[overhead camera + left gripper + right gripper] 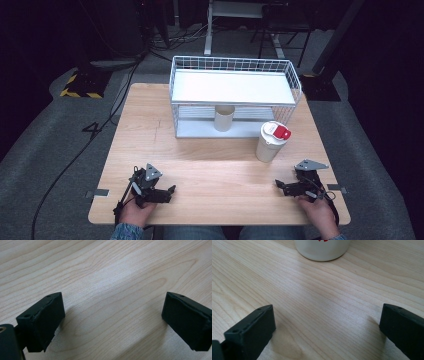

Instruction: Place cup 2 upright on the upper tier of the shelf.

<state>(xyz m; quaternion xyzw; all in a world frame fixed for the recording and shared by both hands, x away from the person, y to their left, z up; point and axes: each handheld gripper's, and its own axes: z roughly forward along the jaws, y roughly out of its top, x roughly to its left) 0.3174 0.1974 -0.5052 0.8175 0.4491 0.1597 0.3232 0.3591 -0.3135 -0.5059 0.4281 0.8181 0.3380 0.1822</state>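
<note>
A white tub with a white lid and red flip cap (271,141) stands on the wooden table (210,170), right of centre; its base (322,250) appears ahead of the right jaws. A beige cup (224,118) stands on the lower level of a white wire shelf rack (235,95). My left gripper (167,192) rests low near the table's front left edge, open with bare wood (112,315) between its jaws. My right gripper (280,186) lies near the front right edge, also open and empty, pointing toward the tub.
The wire rack sits at the back of the table, its flat upper shelf (232,86) bare. Black cables (75,155) trail over the grey floor at the left. Dark stands and a yellow-black striped base (80,87) lie beyond the table.
</note>
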